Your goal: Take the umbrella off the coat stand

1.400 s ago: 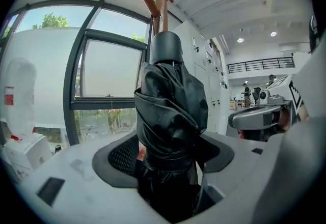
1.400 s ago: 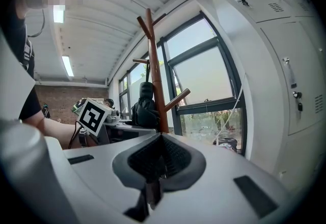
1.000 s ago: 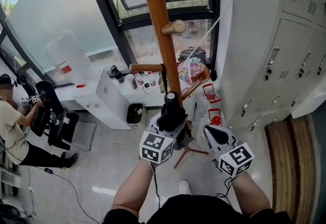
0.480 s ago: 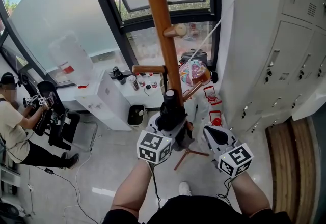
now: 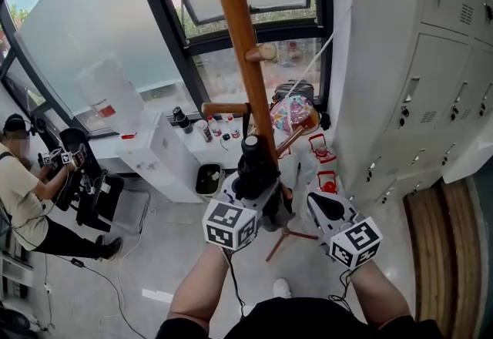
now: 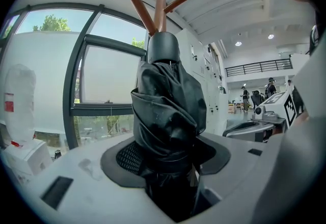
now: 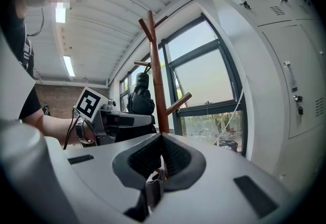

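Note:
A black folded umbrella [image 5: 253, 164] stands upright against the wooden coat stand [image 5: 235, 14]. My left gripper [image 5: 258, 192] is shut on its lower part; the jaws have just been closing with the umbrella between them. In the left gripper view the umbrella [image 6: 168, 116] fills the gap between the pads of the left gripper [image 6: 170, 167], with the stand's top pegs [image 6: 161, 1] behind. A thin black strap [image 7: 148, 69] runs from the umbrella [image 7: 140, 96] up to a short peg [image 5: 222, 108]. My right gripper [image 5: 323, 205] hangs to the right, shut and empty [image 7: 160, 159].
Grey lockers [image 5: 431, 75] line the right wall close by. Large windows [image 5: 85, 29] lie ahead. Below stand a white cabinet [image 5: 166, 156] with bottles, a colourful bag [image 5: 291, 112] and red items [image 5: 320, 149]. A person [image 5: 23, 191] sits at the far left.
My left gripper has risen slightly with the umbrella in it. The right gripper has stayed where it was.

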